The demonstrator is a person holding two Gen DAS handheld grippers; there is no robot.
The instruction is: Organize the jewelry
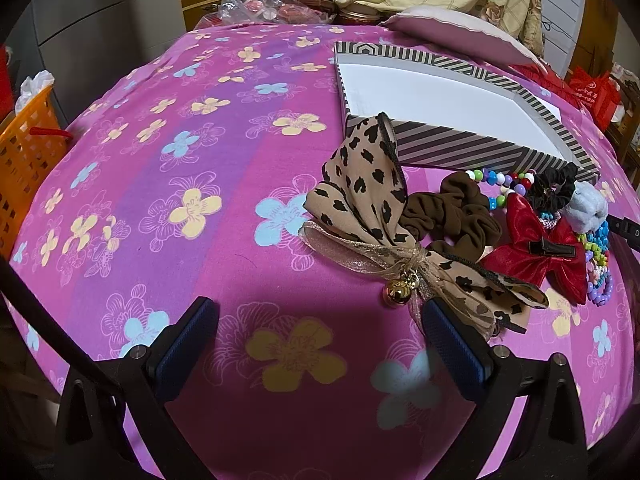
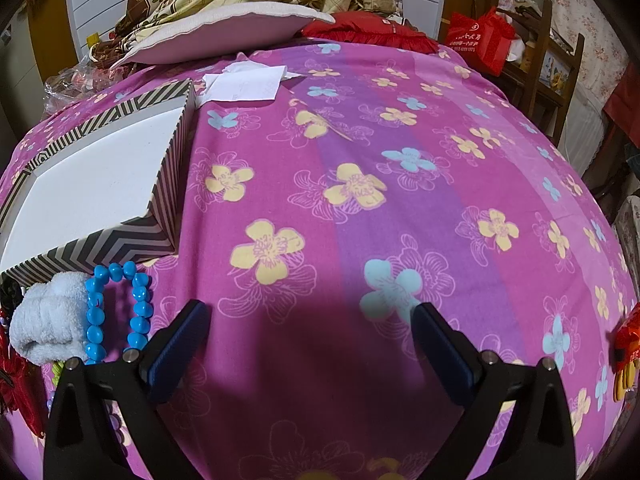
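A striped box (image 1: 452, 148) with a white inside stands open on the pink flowered cloth; it also shows in the right wrist view (image 2: 120, 244). In front of it lie a leopard-print bow (image 1: 368, 200) with a gold bell (image 1: 397, 293), a brown scrunchie (image 1: 452, 216), a red bow (image 1: 536, 252), a black scrunchie (image 1: 554, 188), a pale blue scrunchie (image 2: 48, 320), and bead bracelets (image 2: 116, 308). My left gripper (image 1: 320, 320) is open and empty just left of the leopard bow. My right gripper (image 2: 312, 320) is open and empty over bare cloth, right of the blue bracelet.
An orange basket (image 1: 24, 160) stands off the table's left edge. A pillow (image 2: 224, 28), a blanket and plastic bags lie at the back. White papers (image 2: 244, 84) lie behind the box. Red bags (image 2: 484, 40) and a wooden chair stand at the right.
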